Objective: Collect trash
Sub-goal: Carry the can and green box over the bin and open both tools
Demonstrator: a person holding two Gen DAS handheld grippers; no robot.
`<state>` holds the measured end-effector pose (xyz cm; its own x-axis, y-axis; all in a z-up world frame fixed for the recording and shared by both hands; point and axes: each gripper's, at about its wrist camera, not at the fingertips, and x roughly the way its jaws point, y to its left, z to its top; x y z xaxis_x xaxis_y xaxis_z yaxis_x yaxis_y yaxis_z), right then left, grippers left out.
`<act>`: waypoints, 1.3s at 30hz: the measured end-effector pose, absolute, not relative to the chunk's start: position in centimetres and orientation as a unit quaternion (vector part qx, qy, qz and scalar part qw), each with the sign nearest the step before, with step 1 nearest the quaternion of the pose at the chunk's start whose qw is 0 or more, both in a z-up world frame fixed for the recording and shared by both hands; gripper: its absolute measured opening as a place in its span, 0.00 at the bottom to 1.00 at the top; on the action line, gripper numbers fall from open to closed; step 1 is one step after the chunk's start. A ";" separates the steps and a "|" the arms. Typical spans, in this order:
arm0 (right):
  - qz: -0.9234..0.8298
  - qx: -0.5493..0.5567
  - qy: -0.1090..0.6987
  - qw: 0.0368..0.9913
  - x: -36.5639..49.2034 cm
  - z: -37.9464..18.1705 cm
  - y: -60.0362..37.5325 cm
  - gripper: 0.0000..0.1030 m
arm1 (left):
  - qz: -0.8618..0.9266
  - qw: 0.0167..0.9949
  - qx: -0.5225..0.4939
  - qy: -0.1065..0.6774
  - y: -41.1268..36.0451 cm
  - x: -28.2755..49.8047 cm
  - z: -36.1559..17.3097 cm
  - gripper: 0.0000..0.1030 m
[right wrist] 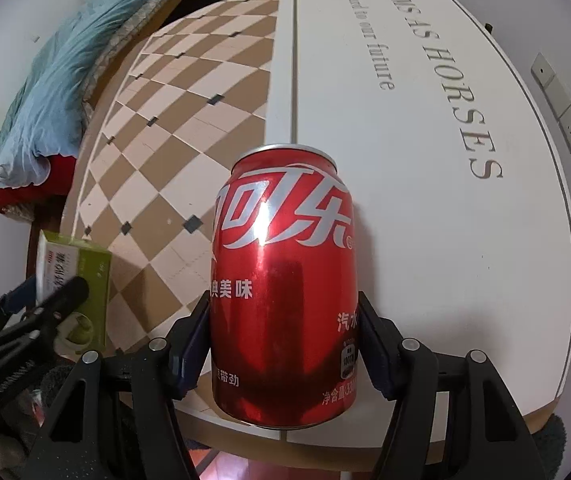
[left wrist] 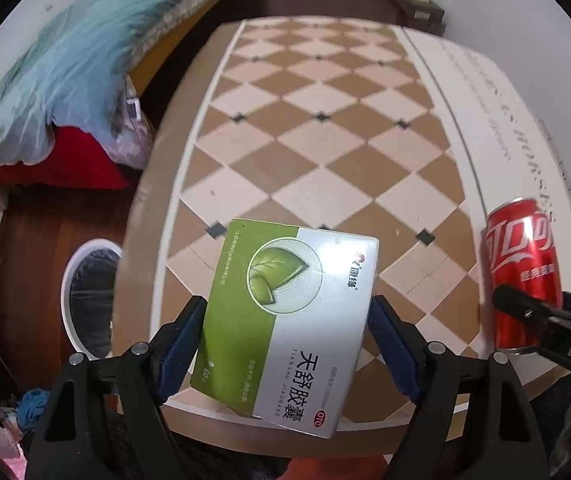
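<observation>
Left wrist view: my left hand-held gripper clamps the green medicine box over the desk edge, the bin waiting at nine o'clock. My right hand-held gripper grips the red can upright, probably lifted for disposal.

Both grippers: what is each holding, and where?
Left gripper clamps the medicine box by its long side edges; right gripper clamps the red can around its lower body.

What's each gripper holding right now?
Left gripper: shut on the green medicine box.
Right gripper: shut on the red cola can.
</observation>
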<state>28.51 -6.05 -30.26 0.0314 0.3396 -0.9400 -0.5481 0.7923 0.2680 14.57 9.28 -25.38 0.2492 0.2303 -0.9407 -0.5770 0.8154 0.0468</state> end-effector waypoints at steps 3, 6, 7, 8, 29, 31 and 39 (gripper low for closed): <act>0.322 -0.077 0.609 0.721 28.2 -28.3 -5.3 0.65 | 0.268 0.786 -0.157 0.535 9.8 13.9 -23.4 0.77; 0.345 -0.070 0.588 0.728 27.5 -25.4 -3.7 0.65 | 0.278 0.798 -0.165 0.509 11.1 12.8 -20.8 0.77; 0.353 -0.069 0.582 0.729 27.2 -24.7 -3.2 0.65 | 0.282 0.802 -0.167 0.499 11.6 12.4 -19.9 0.77; 0.366 -0.069 0.574 0.729 26.8 -23.6 -2.2 0.65 | 0.287 0.806 -0.171 0.489 12.3 11.9 -18.9 0.77; 0.540 -0.161 0.541 0.624 8.3 -23.3 26.0 0.65 | 0.472 0.736 -0.243 0.421 33.1 -9.2 -14.8 0.77; 0.539 -0.179 0.552 0.611 6.6 -25.6 28.1 0.65 | 0.475 0.721 -0.262 0.432 34.9 -10.7 -17.2 0.77; 0.518 -0.231 0.587 0.578 2.7 -33.9 34.3 0.65 | 0.448 0.676 -0.345 0.473 40.0 -13.0 -26.0 0.77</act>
<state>2.72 34.28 -33.92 -0.2263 0.3277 -0.9173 -0.8695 0.3564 0.3419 -13.04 39.99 -26.04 0.1514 0.2790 -0.9483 -0.9314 0.3616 -0.0423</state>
